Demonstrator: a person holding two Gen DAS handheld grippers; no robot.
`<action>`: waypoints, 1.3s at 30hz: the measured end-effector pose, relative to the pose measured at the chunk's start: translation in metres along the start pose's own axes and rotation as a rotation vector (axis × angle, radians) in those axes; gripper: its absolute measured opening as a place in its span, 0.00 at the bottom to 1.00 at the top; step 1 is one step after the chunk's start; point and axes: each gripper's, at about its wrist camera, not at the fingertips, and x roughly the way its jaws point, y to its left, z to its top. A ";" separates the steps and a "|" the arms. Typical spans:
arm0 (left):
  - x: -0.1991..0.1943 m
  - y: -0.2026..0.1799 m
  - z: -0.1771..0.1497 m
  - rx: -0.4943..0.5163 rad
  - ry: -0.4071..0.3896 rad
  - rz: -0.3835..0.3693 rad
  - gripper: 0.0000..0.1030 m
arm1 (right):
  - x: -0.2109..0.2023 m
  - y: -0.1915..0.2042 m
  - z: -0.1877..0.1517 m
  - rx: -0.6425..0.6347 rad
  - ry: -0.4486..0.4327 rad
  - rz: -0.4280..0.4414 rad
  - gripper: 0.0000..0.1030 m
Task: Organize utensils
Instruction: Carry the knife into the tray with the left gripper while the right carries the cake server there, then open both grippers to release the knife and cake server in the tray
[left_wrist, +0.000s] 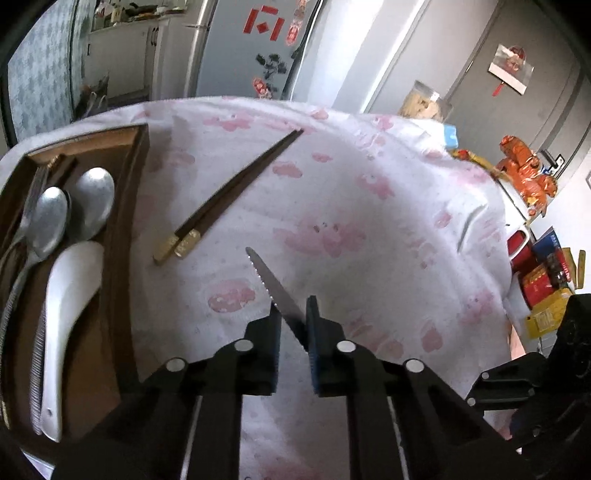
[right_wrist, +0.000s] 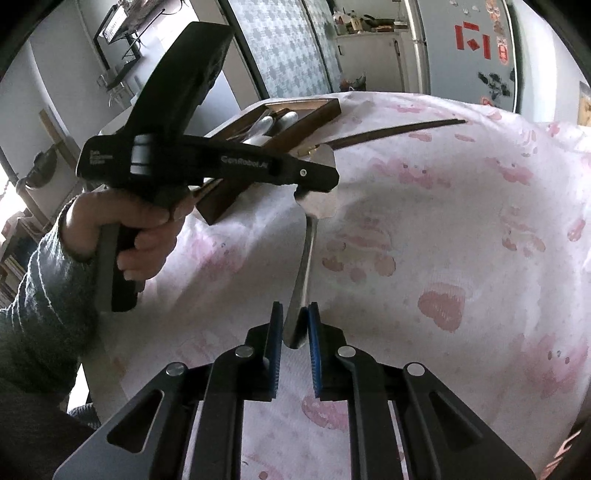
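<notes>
A serrated metal knife (left_wrist: 266, 280) hangs above the pink-patterned tablecloth (left_wrist: 369, 221), held at both ends. My left gripper (left_wrist: 291, 325) is shut on its blade, and the toothed tip sticks out ahead towards the upper left. In the right wrist view my right gripper (right_wrist: 295, 325) is shut on the knife (right_wrist: 308, 243) at its handle end, while the left gripper (right_wrist: 314, 186) pinches the far, wide end. A pair of dark chopsticks (left_wrist: 229, 195) with gold ends lies on the cloth. The wooden tray (left_wrist: 142, 155) at the left holds two metal spoons (left_wrist: 92, 199), a white ceramic spoon (left_wrist: 70, 291) and other metal handles.
A hand (right_wrist: 147, 236) in a grey sleeve holds the left gripper. Orange packets (left_wrist: 524, 177), a clear jar (left_wrist: 421, 99) and coloured boxes (left_wrist: 546, 280) crowd the table's right side. A fridge (left_wrist: 258, 48) and cabinets stand behind the table.
</notes>
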 end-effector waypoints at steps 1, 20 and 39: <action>-0.004 0.000 0.001 0.002 -0.011 0.000 0.14 | -0.002 0.002 0.003 -0.008 -0.003 -0.005 0.11; -0.089 0.130 0.030 -0.139 -0.146 0.096 0.11 | 0.074 0.086 0.109 -0.141 0.001 0.055 0.10; -0.078 0.175 0.033 -0.166 -0.118 0.182 0.62 | 0.095 0.085 0.130 -0.071 -0.008 0.108 0.48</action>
